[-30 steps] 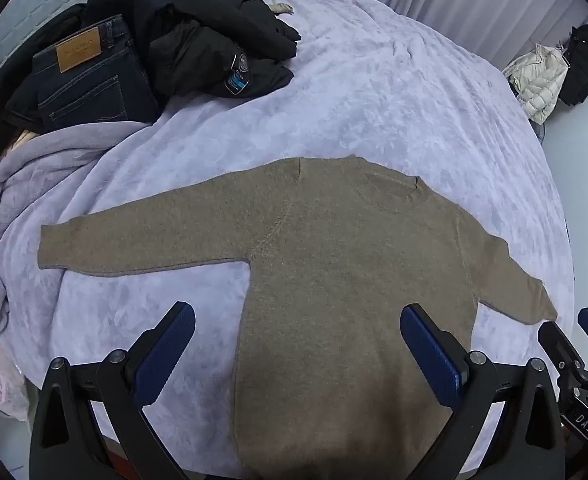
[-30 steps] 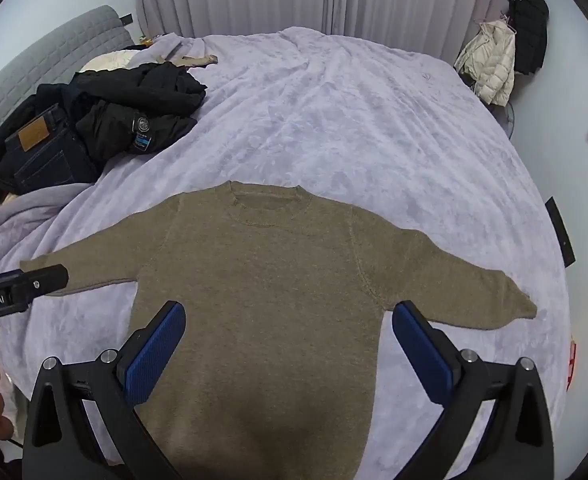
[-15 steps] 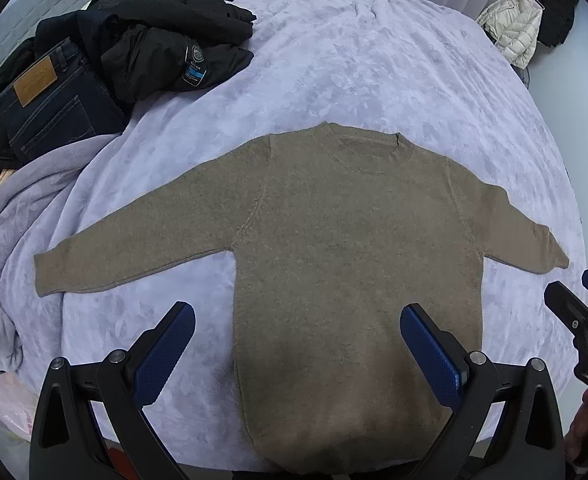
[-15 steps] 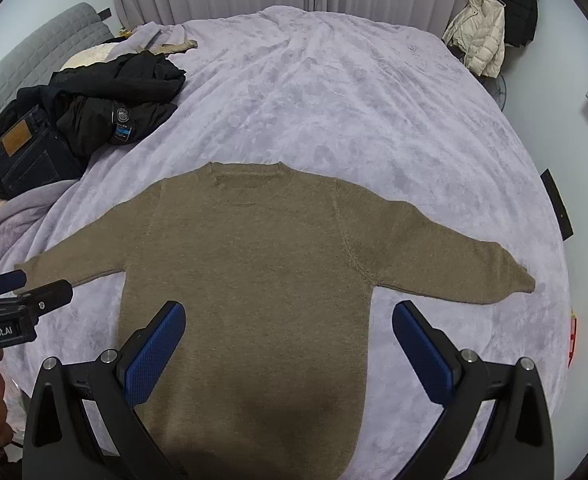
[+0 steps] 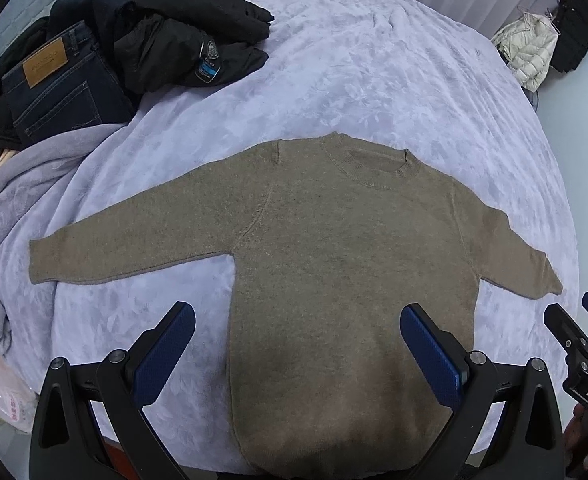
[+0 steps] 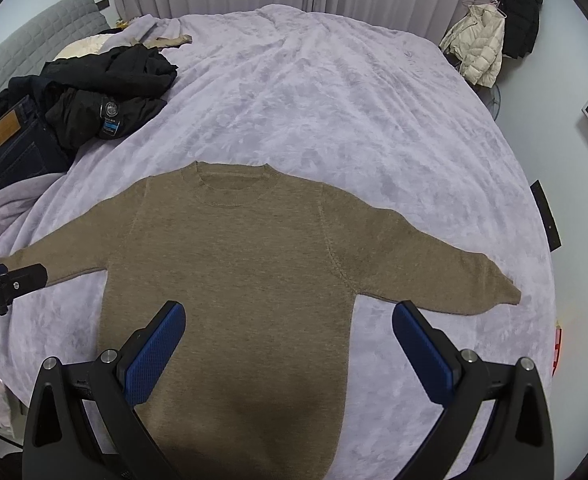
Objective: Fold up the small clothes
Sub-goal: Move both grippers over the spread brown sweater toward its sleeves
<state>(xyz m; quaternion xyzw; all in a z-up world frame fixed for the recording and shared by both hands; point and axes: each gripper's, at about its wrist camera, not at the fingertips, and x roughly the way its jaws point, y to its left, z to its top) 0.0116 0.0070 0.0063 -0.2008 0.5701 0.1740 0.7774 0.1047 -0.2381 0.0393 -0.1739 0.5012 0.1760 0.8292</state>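
Observation:
A brown knit sweater (image 5: 346,252) lies flat on the lilac bedspread (image 5: 354,80), neck away from me, both sleeves spread out to the sides. It also shows in the right wrist view (image 6: 233,264). My left gripper (image 5: 298,332) is open and empty, hovering above the sweater's lower body. My right gripper (image 6: 289,328) is open and empty above the lower right part of the sweater. The right gripper also shows at the right edge of the left wrist view (image 5: 578,328); the left gripper also shows at the left edge of the right wrist view (image 6: 9,280).
A black jacket (image 5: 181,40) and dark jeans (image 5: 57,84) are piled at the bed's far left. A bunched lilac blanket (image 5: 9,208) hangs at the left edge. Pale and black coats (image 6: 490,40) hang at the far right by the curtains. A plastic bag (image 5: 1,396) lies low on the left.
Both cameras have shifted a little over the sweater; the sweater lies as before and both grippers stay open.

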